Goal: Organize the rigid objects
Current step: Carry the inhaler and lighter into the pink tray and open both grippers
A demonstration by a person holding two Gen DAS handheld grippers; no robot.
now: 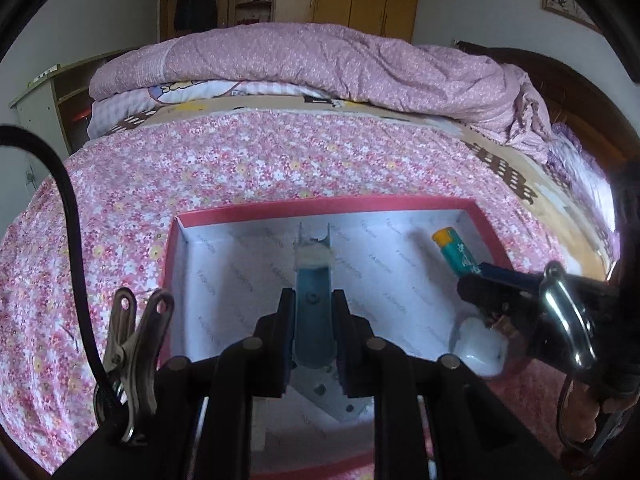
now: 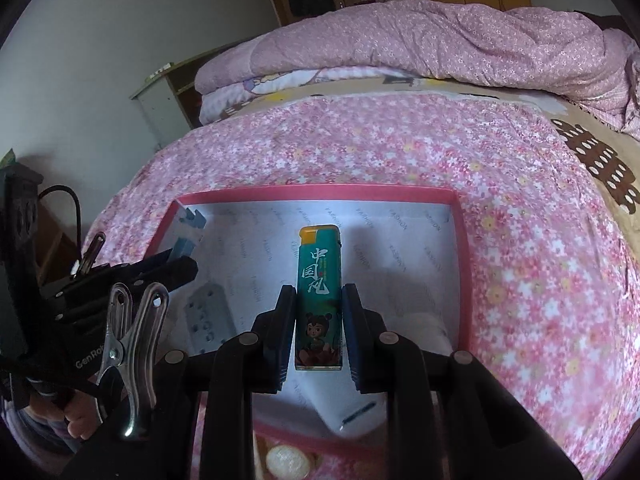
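My left gripper [image 1: 313,296] is shut on a blue-handled tool [image 1: 312,276] with metal prongs and a band of pale tape, held over the left half of a red-rimmed box [image 1: 320,205] lined in white. My right gripper [image 2: 319,292] is shut on a teal lighter [image 2: 319,280] with a yellow cap, held over the same box [image 2: 320,192]. The lighter [image 1: 456,252] and the right gripper [image 1: 476,280] also show at the right of the left wrist view. The left gripper [image 2: 180,264] with the blue tool [image 2: 188,232] shows at the left of the right wrist view.
A grey metal bracket [image 2: 208,316] with holes and a white rounded object [image 1: 480,348] lie inside the box. The box rests on a pink flowered bedsheet [image 1: 240,168]. A folded pink quilt [image 1: 320,64] lies at the far end. A round pale disc [image 2: 286,462] sits before the box.
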